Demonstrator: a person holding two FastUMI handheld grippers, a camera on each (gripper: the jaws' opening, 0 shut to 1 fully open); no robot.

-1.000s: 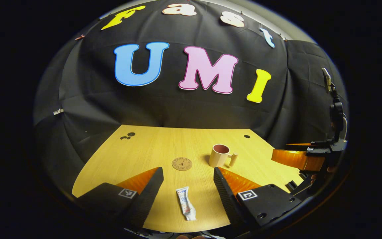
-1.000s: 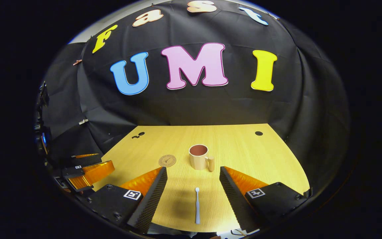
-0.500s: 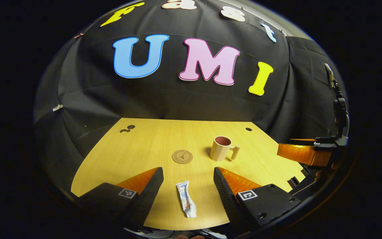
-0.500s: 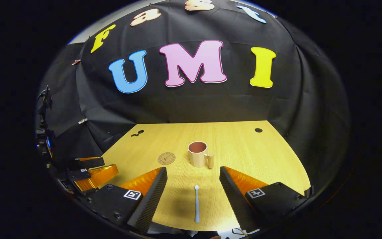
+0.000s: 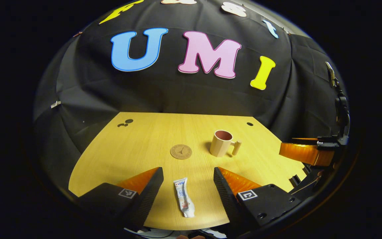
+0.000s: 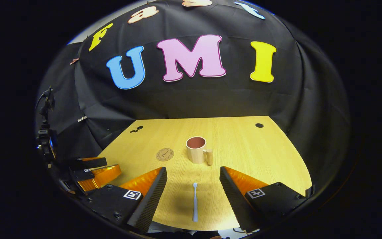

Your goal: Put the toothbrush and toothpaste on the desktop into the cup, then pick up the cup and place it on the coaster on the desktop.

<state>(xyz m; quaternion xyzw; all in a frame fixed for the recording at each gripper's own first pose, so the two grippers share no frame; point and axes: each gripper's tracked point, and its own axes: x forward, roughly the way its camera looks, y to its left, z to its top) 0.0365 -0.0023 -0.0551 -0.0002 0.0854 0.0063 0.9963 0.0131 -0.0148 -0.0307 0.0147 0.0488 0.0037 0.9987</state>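
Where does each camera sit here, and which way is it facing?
Left gripper view: rides the left gripper, above the desk's near edge, facing the booth wall; its open fingers straddle the toothpaste tube; the right gripper shows at far right.
Right gripper view: rides the right gripper, facing the same way; its open fingers straddle the toothbrush; the left gripper shows at lower left.
Shared: the wooden desk, the empty cup and the round coaster.

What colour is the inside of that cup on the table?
A reddish brown, while the cup is pale beige outside; the right gripper view shows it best.
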